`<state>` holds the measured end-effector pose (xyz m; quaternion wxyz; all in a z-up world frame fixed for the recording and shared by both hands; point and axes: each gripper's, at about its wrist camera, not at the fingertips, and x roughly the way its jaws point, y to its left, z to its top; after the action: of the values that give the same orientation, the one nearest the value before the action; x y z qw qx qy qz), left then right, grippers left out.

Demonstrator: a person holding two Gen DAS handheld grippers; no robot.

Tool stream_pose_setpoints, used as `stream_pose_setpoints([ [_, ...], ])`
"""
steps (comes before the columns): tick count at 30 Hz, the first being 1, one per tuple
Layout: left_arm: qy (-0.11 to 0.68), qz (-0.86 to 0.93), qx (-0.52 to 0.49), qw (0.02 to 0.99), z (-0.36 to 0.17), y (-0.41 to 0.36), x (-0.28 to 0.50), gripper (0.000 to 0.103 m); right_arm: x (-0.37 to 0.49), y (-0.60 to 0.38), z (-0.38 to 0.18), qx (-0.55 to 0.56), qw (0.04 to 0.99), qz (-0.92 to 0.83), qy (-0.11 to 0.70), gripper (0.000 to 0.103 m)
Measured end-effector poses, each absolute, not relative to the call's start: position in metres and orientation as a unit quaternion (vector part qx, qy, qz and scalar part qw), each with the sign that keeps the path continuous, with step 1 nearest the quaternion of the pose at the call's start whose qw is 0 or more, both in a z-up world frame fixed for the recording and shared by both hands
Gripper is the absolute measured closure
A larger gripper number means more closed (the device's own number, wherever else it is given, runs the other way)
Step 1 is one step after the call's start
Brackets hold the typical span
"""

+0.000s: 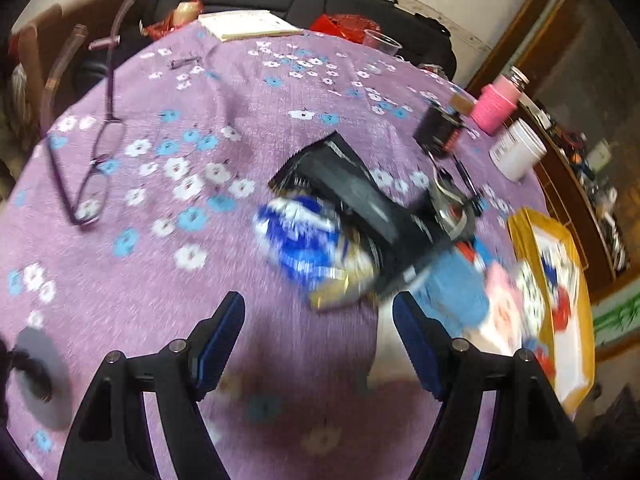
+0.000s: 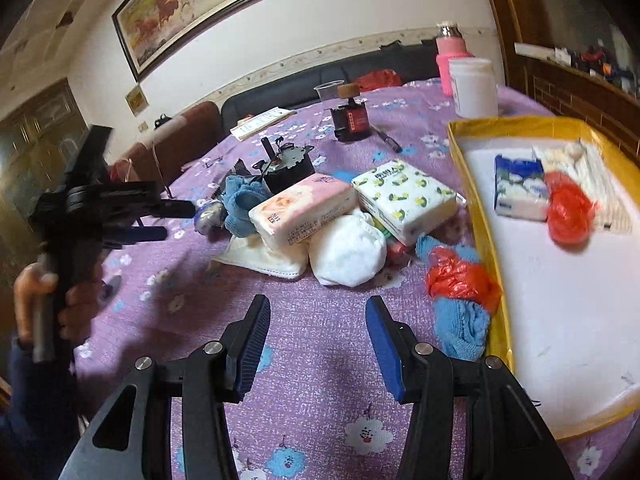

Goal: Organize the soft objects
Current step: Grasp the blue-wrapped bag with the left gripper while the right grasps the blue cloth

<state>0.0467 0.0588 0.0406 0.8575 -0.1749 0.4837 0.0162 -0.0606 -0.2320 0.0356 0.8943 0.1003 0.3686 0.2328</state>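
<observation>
Yellow-walled tray with white floor sits at right of the purple flowered surface. In the tray, far end: blue-and-white tissue pack, red plastic bag touching it on the right, white folded cloth behind the bag. Near half of the tray floor holds nothing visible.

On the surface left of the tray, a pile of soft things: pink tissue pack leaning on a white rolled cloth, lemon-print tissue pack just right of it, white face mask under the pink pack, blue towel at far left of the pile. Against the tray's near-left wall: second red bag lying on another blue cloth. Small motor behind the pile, black-and-red block farther back, pen beside it.

White jar and pink-sleeved bottle stand far right, contents cannot tell. Clear plastic cup far centre.

Right tool wide, holding nothing, low over bare cloth near the pile. Left tool wide too, holding nothing; left view blurred, a blue-white crumpled wrapper and black pouch ahead of it. Purple glasses at left.
</observation>
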Motion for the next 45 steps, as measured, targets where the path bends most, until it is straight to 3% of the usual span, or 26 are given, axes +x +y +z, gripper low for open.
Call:
stream_pose_setpoints([
  [5, 0.494, 0.027, -0.201, 0.846, 0.018, 0.061, 0.072, 0.029, -0.060, -0.234, 0.036, 0.107, 0.892, 0.240, 0.368, 0.049],
  [7, 0.489, 0.023, -0.192, 0.851, 0.016, 0.058, 0.072, 0.043, -0.061, -0.231, 0.038, 0.102, 0.893, 0.245, 0.364, 0.049],
  [8, 0.487, 0.023, -0.180, 0.854, 0.016, 0.056, 0.072, 0.060, -0.061, -0.229, 0.039, 0.098, 0.893, 0.247, 0.362, 0.049],
  [9, 0.487, 0.019, -0.178, 0.855, 0.016, 0.057, 0.071, 0.061, -0.062, -0.227, 0.040, 0.093, 0.894, 0.248, 0.362, 0.049],
  [21, 0.404, 0.002, -0.151, 0.902, 0.055, 0.055, 0.043, 0.061, -0.028, -0.168, 0.078, 0.014, 0.885, 0.297, 0.359, 0.045],
  [35, 0.377, 0.006, -0.145, 0.915, 0.068, 0.058, 0.034, 0.061, 0.010, -0.071, 0.039, -0.091, 0.853, 0.329, 0.394, 0.043],
  [37, 0.377, 0.006, -0.144, 0.915, 0.067, 0.057, 0.034, 0.061, 0.011, -0.072, 0.033, -0.092, 0.857, 0.321, 0.392, 0.050],
  [38, 0.377, 0.006, -0.140, 0.916, 0.067, 0.055, 0.034, 0.061, 0.011, -0.075, 0.033, -0.093, 0.862, 0.315, 0.386, 0.067],
  [41, 0.375, 0.003, -0.133, 0.917, 0.065, 0.049, 0.034, 0.061, 0.010, -0.095, 0.039, -0.041, 0.868, 0.331, 0.367, 0.078],
  [42, 0.374, 0.002, -0.128, 0.918, 0.065, 0.047, 0.034, 0.061, 0.010, -0.101, 0.041, -0.030, 0.872, 0.331, 0.358, 0.089],
  [45, 0.369, 0.001, -0.115, 0.922, 0.065, 0.039, 0.033, 0.061, 0.011, -0.113, 0.047, -0.010, 0.886, 0.322, 0.333, 0.089],
])
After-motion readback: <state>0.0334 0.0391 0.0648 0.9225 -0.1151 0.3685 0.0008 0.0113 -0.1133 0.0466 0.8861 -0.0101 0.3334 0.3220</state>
